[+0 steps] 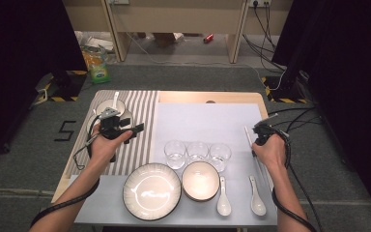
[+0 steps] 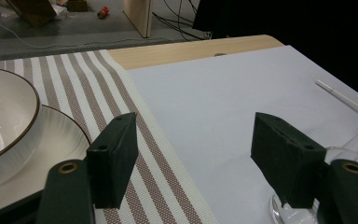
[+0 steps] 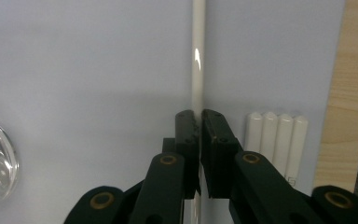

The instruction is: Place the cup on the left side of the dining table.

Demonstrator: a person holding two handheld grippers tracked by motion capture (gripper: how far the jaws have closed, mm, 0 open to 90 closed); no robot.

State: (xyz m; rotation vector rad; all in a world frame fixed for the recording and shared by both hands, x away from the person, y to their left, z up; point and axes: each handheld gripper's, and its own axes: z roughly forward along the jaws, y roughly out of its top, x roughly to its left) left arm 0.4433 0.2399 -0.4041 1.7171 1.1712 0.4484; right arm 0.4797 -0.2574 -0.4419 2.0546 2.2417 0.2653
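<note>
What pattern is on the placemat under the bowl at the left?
The placemat has brown and white stripes, running lengthwise away from the person; clearest in the left gripper view.

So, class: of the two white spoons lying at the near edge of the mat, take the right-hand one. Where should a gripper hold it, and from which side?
Grip the right spoon by its narrow handle, coming straight down from above with the jaws across it. It lies flat, handle pointing away, and the handle is slim enough to pinch; the rounded bowl would probably slip.
</note>
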